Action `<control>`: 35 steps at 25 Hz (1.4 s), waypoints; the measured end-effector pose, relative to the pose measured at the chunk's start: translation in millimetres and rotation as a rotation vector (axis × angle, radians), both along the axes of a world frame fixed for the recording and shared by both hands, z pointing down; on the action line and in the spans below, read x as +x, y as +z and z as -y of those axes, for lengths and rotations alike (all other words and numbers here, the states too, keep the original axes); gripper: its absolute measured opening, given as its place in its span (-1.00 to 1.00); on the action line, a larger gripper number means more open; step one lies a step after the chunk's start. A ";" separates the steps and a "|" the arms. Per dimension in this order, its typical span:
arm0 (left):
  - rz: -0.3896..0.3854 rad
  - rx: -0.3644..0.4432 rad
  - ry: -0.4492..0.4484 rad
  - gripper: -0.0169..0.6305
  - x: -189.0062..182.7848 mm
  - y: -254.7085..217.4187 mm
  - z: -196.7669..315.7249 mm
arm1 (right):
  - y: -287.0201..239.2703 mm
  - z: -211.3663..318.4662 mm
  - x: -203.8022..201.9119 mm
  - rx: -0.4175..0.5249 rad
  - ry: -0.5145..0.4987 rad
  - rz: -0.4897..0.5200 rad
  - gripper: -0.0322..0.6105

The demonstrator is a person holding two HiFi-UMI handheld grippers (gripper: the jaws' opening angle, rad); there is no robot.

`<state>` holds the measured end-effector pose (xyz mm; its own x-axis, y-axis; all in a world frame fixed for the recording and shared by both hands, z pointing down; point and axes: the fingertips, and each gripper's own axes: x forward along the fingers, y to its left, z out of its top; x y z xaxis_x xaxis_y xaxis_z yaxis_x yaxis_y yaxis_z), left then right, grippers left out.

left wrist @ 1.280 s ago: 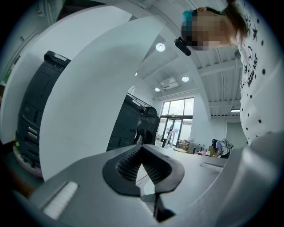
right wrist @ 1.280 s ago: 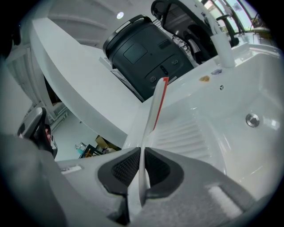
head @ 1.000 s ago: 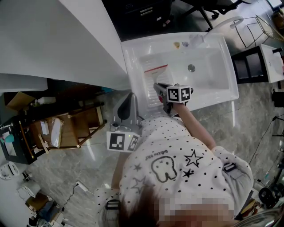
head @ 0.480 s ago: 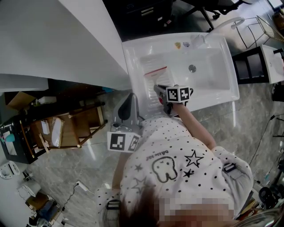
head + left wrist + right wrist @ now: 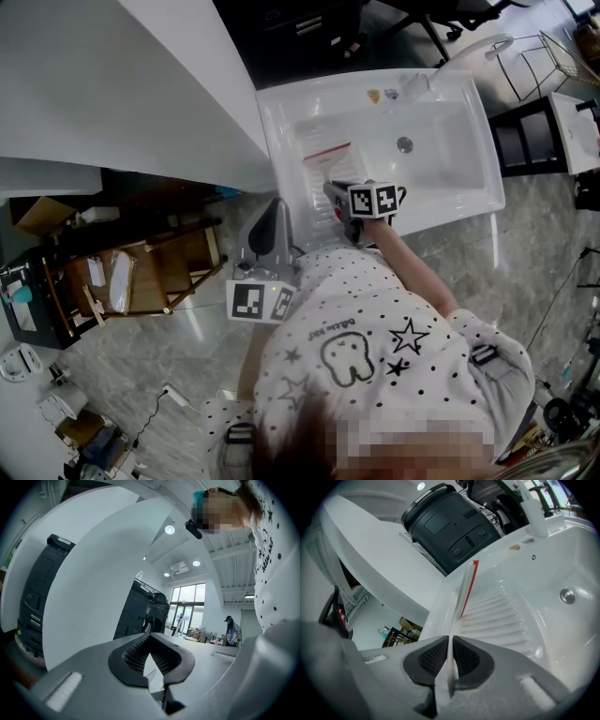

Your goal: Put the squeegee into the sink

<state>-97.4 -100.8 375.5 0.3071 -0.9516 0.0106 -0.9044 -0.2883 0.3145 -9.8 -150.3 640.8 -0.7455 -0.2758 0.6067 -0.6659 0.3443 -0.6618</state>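
Δ: none, squeegee (image 5: pixel 465 591) unmoved over sink (image 5: pixel 450 217) | right gripper (image 5: pixel 450 648) clamped on it | left gripper (image 5: pixel 150 654) closed, empty | release pending

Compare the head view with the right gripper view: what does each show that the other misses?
Head view only: the left tongs, held off the sink above the floor, and the person's dotted shirt. Right gripper view only: how the right tongs press shut on the squeegee. Both: the sink, its drain and the squeegee's red edge.
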 end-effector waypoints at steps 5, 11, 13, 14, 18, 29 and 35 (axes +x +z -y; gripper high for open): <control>-0.003 -0.002 0.002 -0.95 0.9 0.7 0.4 | 0.7 0.6 1.5 0.004 0.002 -0.004 -0.82; -0.007 0.000 0.003 -0.95 -0.1 0.7 0.3 | -0.7 -0.3 0.9 0.027 -0.014 -0.013 -0.81; -0.009 0.001 0.004 -0.95 -0.1 0.7 1.2 | -1.3 0.4 1.3 0.039 -0.021 -0.017 -0.78; -0.010 0.001 0.004 -0.95 -0.2 0.7 1.6 | -1.6 0.7 1.4 0.041 -0.021 -0.017 -0.75; -0.013 0.003 0.005 -0.95 -0.1 0.0 1.4 | -3.1 1.4 2.9 0.046 -0.017 -0.018 -0.72; -0.012 0.001 0.006 -0.95 -0.8 -0.3 1.2 | 2.6 1.6 9.0 0.026 -0.004 -0.033 -0.69; -0.011 0.002 0.004 -0.95 -1.2 -0.7 0.1 | 4.8 0.8 11.0 0.014 0.000 -0.042 -0.67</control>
<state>-98.6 -100.9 374.8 0.3111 -0.9504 0.0054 -0.8995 -0.2926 0.3243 1.2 -151.1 645.5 -0.7198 -0.2845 0.6332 -0.6928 0.3533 -0.6287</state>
